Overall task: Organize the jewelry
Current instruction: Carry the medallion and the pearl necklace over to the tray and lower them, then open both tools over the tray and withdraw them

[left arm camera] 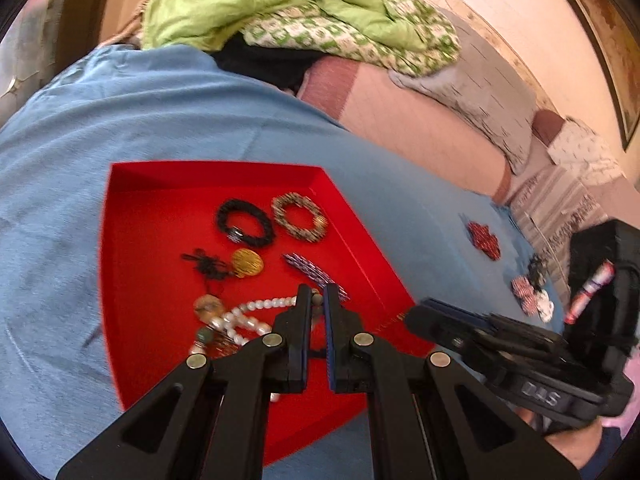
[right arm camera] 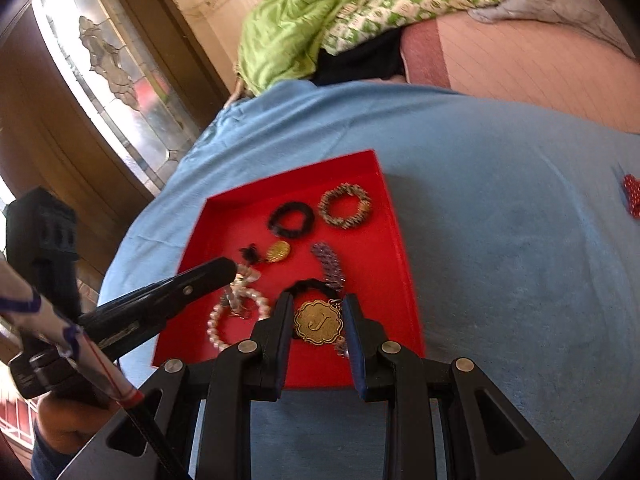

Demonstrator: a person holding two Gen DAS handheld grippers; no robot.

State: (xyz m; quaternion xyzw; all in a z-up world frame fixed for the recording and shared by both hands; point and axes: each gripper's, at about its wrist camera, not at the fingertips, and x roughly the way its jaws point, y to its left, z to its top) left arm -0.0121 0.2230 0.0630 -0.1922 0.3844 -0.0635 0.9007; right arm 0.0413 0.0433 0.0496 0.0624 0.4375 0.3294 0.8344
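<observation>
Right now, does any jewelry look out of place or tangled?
Yes: several beaded pieces lie on the blue cloth, outside the red tray; inside, the pearl strand sits heaped with pendants rather than laid out.

Left wrist view: mounted behind the left gripper (left arm camera: 318,294), looking steeply down and forward, close over the red tray (left arm camera: 168,184) on the blue cloth (left arm camera: 80,140), right gripper (left arm camera: 416,314) entering from the right. Right wrist view: behind the right gripper (right arm camera: 318,300), angled down likewise, close above the same tray (right arm camera: 396,240). Shared: tray, cloth, green bedding (left arm camera: 240,4) beyond
</observation>
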